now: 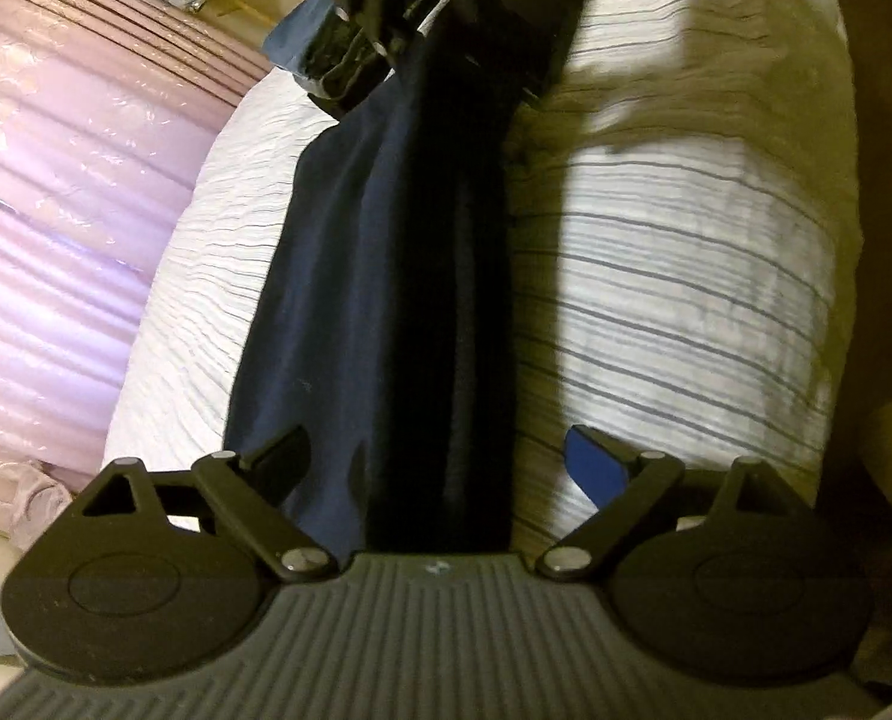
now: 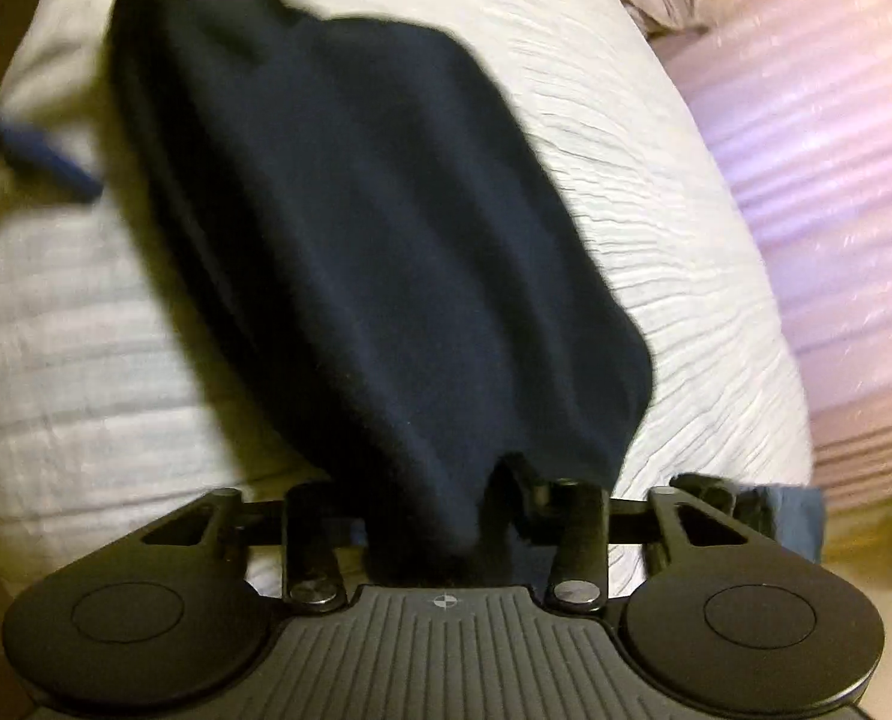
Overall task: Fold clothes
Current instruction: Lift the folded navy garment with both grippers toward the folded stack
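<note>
Unlabelled navy garment (image 1: 386, 312) lies between spread left hand-held gripper (image 1: 440, 462) fingers.

The right claw (image 2: 440, 516) has its fingertips buried under the dark garment (image 2: 356, 228); the garment's far end there is motion-blurred.

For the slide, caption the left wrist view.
Open left gripper straddles a dark garment stretched along the striped bedding.
</note>
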Demonstrator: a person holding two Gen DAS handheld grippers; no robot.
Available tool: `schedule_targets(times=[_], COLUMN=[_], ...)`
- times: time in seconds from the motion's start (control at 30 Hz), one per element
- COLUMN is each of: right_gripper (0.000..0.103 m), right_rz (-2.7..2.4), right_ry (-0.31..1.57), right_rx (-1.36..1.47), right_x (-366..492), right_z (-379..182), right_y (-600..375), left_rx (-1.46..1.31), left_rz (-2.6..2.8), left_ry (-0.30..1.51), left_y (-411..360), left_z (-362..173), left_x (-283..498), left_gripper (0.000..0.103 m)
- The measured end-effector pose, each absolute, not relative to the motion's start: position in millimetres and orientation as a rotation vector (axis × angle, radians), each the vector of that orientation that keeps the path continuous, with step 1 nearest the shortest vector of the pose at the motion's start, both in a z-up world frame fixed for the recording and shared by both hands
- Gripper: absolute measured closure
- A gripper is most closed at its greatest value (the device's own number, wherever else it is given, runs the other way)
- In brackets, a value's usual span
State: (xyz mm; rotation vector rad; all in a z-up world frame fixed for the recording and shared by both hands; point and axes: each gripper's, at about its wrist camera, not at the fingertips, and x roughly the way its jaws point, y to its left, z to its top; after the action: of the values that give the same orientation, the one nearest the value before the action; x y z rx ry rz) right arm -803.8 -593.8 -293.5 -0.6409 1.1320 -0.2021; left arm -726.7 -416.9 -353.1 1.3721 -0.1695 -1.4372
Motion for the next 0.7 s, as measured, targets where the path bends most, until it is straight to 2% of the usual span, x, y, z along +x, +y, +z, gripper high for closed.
schedule_targets(times=[0.07,0.13,0.17,0.23,0.3,0.37,0.4,0.43,0.47,0.53,0.7], right_gripper=[0.072,0.073,0.073,0.073,0.073,0.072,0.069,0.059,0.042,0.029,0.029], right_rz=[-0.195,-0.189,-0.186,-0.181,-0.178,-0.181,-0.186,-0.197,-0.21,-0.23,-0.217], right_ry=[1.137,1.139,1.139,1.138,1.141,1.137,1.132,1.129,1.126,1.111,1.077], right_rx=[-0.593,-0.574,-0.566,-0.552,-0.557,-0.58,-0.6,-0.619,-0.638,-0.673,-0.818], right_x=[-800,-797,-795,-793,-805,-812,-816,-820,-823,-830,-828], right_z=[-277,-266,-261,-254,-255,-263,-267,-272,-277,-285,-301], right_y=[-597,-596,-595,-594,-586,-581,-577,-573,-569,-559,-540], left_rx=[1.389,1.405,1.417,1.43,1.442,1.452,1.443,1.429,1.415,1.387,1.358], left_rz=[-1.405,-1.364,-1.346,-1.358,-1.397,-1.427,-1.441,-1.457,-1.475,-1.513,-1.609], left_ry=[-0.2,-0.21,-0.204,-0.155,-0.098,-0.075,-0.057,-0.032,-0.011,0.04,0.09], left_y=[-422,-429,-433,-441,-448,-452,-454,-457,-460,-467,-477], left_z=[-355,-354,-353,-348,-341,-333,-327,-321,-315,-302,-278], left_x=[-726,-720,-715,-704,-694,-688,-684,-680,-676,-666,-650], left_gripper=[0.012,0.019,0.027,0.036,0.063,0.073,0.074,0.075,0.076,0.076,0.076])
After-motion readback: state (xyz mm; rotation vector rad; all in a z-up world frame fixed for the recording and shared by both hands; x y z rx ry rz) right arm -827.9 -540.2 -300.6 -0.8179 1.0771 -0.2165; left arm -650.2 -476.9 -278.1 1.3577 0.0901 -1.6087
